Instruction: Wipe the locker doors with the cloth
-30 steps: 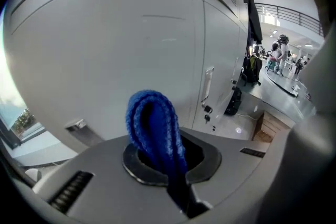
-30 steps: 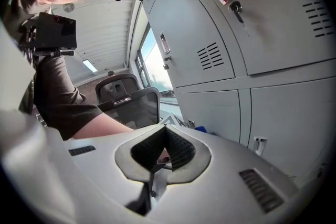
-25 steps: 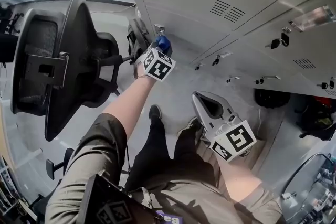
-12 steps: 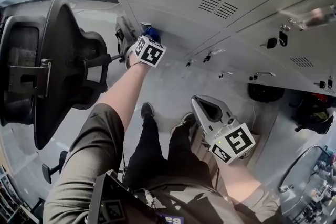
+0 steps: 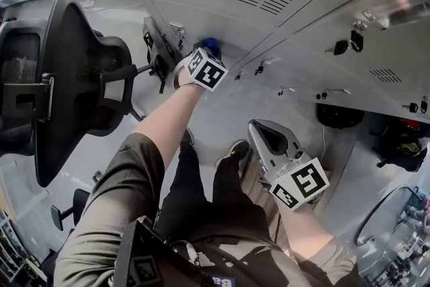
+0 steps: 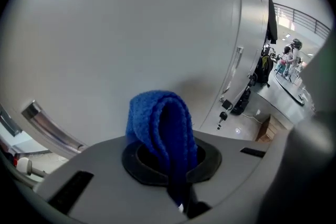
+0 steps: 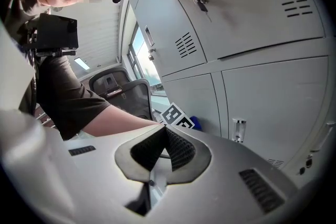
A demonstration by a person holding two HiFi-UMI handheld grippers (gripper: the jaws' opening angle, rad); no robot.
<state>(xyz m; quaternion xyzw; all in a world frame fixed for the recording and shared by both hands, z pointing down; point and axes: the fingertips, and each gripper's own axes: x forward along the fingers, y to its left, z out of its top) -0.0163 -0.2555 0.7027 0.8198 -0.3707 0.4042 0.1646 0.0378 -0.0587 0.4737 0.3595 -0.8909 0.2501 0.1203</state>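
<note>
Against the pale grey metal locker door [image 6: 131,23], the left gripper [image 6: 167,160] gripped a folded blue knitted cloth [image 6: 157,123], just beside a chrome handle [image 6: 50,126]. Broad door face spread above. A black mesh office chair [image 5: 67,84] crowded the left arm. The right gripper [image 7: 157,155], clenched on nothing, hung well back.

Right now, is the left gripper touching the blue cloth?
Touching. The left gripper view shows it: the left gripper is shut on the blue cloth, which pokes out between its jaws.
</note>
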